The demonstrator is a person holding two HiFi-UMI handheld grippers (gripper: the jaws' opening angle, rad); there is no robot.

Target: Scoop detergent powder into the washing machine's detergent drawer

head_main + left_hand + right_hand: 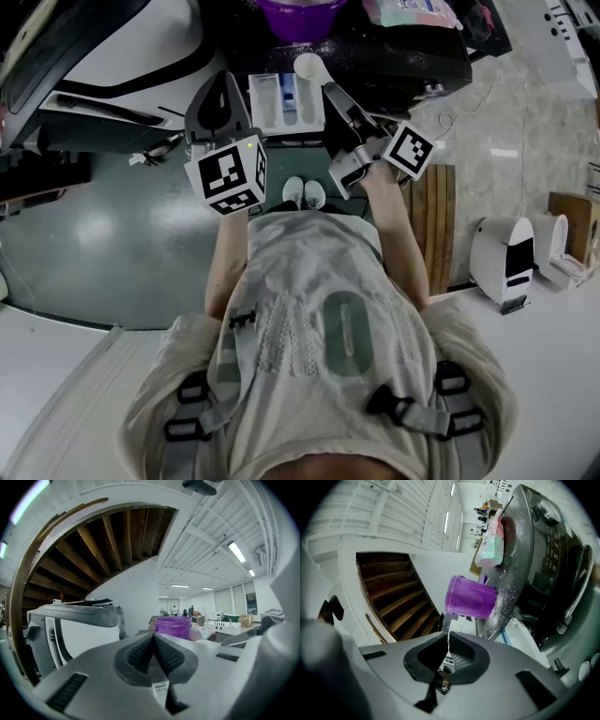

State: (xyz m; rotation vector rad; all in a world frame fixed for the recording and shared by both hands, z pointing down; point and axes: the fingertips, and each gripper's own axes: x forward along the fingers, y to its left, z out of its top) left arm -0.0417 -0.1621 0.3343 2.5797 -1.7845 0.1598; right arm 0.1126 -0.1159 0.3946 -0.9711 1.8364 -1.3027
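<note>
The washing machine's white detergent drawer (286,101) stands pulled out, with a blue compartment inside. A white scoop (308,67) hangs over the drawer's far right corner, and my right gripper (334,92) is shut on its handle. In the right gripper view the handle shows only as a thin white edge (449,641) between the pads. The scoop's contents are not visible. My left gripper (221,86) is left of the drawer, shut with nothing in it; its pads (165,654) meet. A purple tub (302,13) (173,626) (470,597) stands on the dark washer top.
A detergent bag (410,11) (492,541) lies on the washer top (516,569), which has spilled powder on it. The round washer door (89,42) stands open at the left. Wooden slats (435,220) and white appliances (506,255) sit on the floor at the right.
</note>
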